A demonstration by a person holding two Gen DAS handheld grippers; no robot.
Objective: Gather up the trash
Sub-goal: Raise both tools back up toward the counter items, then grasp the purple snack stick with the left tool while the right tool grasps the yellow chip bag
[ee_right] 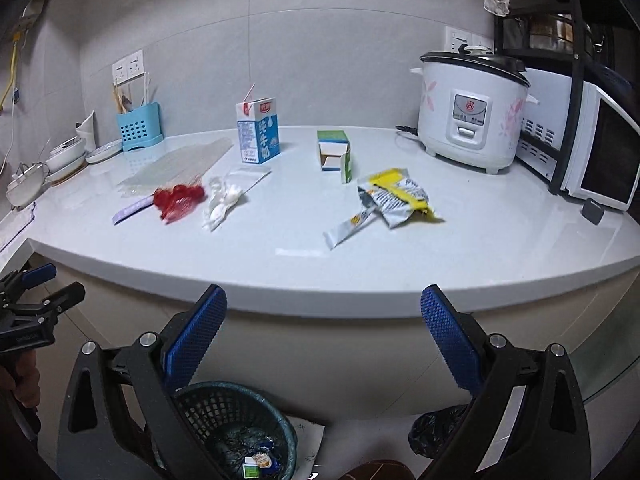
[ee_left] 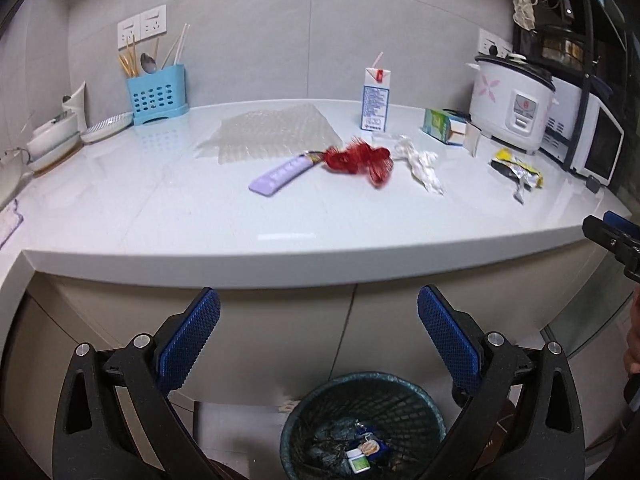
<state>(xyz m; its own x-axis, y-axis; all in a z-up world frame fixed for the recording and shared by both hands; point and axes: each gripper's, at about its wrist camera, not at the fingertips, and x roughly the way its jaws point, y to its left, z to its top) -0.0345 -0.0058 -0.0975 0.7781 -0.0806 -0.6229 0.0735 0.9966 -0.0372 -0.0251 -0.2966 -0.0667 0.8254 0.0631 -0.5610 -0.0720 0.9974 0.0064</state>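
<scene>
Trash lies on the white counter (ee_left: 160, 216): a bubble-wrap sheet (ee_left: 276, 132), a purple wrapper (ee_left: 280, 176), red crinkled plastic (ee_left: 360, 160), a white crumpled wrapper (ee_left: 420, 164), a milk carton (ee_left: 376, 100), a green box (ee_left: 444, 126) and a yellow-silver snack bag (ee_left: 516, 172). They also show in the right wrist view: carton (ee_right: 258, 132), green box (ee_right: 336, 154), snack bag (ee_right: 394, 198), red plastic (ee_right: 178, 200). A dark mesh bin (ee_left: 360, 428) with some trash stands on the floor below. My left gripper (ee_left: 319, 312) and right gripper (ee_right: 324, 312) are open and empty, in front of the counter edge above the bin (ee_right: 236, 428).
A blue utensil caddy (ee_left: 156, 94) and stacked dishes (ee_left: 60, 136) stand at the back left. A rice cooker (ee_right: 472, 116) and a white microwave (ee_right: 592, 152) stand at the right. A black bag (ee_right: 436, 432) lies on the floor.
</scene>
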